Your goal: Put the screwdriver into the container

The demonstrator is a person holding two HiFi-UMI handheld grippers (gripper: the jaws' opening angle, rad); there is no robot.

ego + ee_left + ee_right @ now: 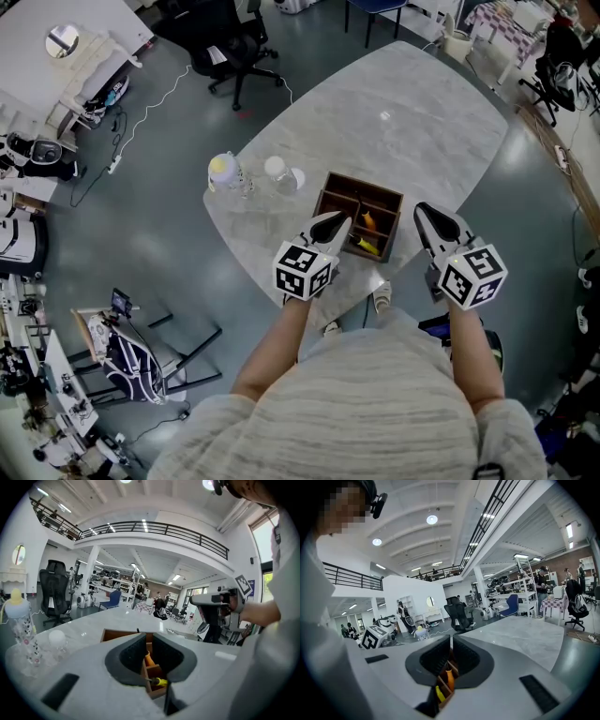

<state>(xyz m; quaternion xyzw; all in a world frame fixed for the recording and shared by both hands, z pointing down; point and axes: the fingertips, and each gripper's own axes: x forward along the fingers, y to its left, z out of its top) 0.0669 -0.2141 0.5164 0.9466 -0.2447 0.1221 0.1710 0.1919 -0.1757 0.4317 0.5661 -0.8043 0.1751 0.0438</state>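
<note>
One yellow-handled screwdriver (366, 246) lies in brown container (364, 184).

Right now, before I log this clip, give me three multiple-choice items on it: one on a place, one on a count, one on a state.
1. Where is the bottle?
A. on the table, left of the box in the head view
B. inside the box
C. on the floor

2. How many screwdrivers lie in the box?
A. none
B. two
C. four

3. How is the left gripper?
A. shut on a screwdriver
B. wide open
C. shut, empty

Answers:
1 A: the bottle stands on the table, apart from the box.
2 B: the orange screwdriver and the yellow screwdriver lie in its compartments.
3 C: its jaws meet with nothing between them.
</note>
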